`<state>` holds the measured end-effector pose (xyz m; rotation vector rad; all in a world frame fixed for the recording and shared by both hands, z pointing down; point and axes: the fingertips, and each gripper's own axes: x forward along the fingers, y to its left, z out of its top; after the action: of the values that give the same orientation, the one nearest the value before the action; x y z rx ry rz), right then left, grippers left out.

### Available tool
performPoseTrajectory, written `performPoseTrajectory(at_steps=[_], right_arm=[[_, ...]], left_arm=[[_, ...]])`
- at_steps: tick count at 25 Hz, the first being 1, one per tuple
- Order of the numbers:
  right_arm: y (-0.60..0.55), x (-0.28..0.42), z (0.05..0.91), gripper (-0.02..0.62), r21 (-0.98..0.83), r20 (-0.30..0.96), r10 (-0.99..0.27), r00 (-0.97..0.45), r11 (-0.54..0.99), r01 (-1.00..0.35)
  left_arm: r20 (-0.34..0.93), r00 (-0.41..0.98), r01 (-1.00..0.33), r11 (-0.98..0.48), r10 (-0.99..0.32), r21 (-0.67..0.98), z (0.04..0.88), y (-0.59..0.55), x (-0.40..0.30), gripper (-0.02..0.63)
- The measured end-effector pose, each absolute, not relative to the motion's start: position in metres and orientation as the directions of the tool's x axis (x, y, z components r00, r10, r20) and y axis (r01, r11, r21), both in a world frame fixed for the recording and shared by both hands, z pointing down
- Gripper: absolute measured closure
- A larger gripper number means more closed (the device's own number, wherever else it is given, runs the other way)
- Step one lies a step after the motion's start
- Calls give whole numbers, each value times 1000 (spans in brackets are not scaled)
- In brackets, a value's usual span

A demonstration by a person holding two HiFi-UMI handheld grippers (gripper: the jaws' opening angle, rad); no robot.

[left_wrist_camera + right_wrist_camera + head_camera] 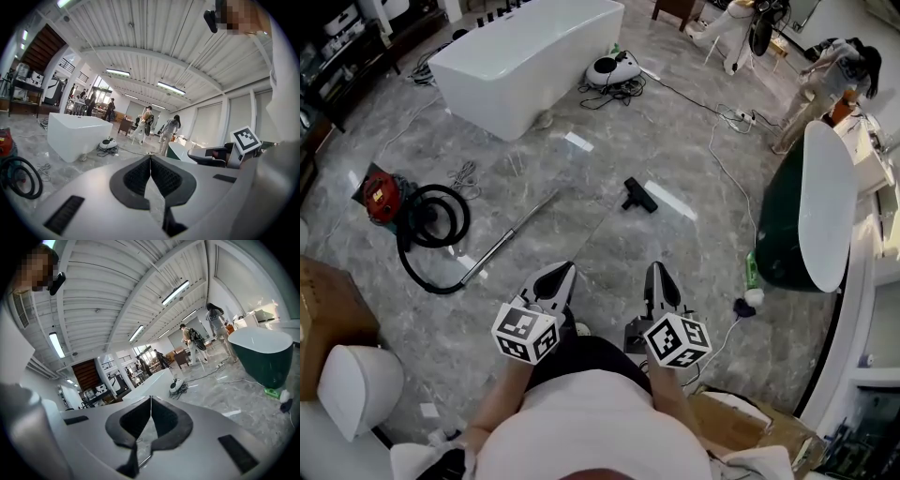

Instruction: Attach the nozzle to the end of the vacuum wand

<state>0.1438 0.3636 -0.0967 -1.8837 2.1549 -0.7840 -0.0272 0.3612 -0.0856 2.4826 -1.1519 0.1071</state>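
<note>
A black floor nozzle [638,195] lies on the grey marble floor ahead of me. The silver vacuum wand [514,232] lies to its left, its free end toward the nozzle and its other end joined to a coiled black hose [434,217] and a red vacuum body [382,195]. My left gripper [565,269] and right gripper [658,270] are held side by side near my body, both shut and empty, well short of the nozzle. In the gripper views the left gripper [150,157] and right gripper [151,398] show closed tips.
A white bathtub [525,58] stands at the back, a robot vacuum [613,67] with cables beside it. A dark green tub [811,211] is on the right, a cable [727,173] crossing the floor. A cardboard box [328,314] sits left. People stand at the far right.
</note>
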Motion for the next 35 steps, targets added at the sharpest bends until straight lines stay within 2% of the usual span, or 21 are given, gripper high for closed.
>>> performPoseTrajectory(at_steps=[21,35], right_arm=[[316,158,-74,580,-486,260,-955,-145,1,-874],[198,153,-79,580,-492,266,-947,-180,27,-870]], left_arm=[[259,663,-741,-569,-702,356,-64,299,-22,597],[288,651,-754,-554,-703,351,-66,192,-27,596]])
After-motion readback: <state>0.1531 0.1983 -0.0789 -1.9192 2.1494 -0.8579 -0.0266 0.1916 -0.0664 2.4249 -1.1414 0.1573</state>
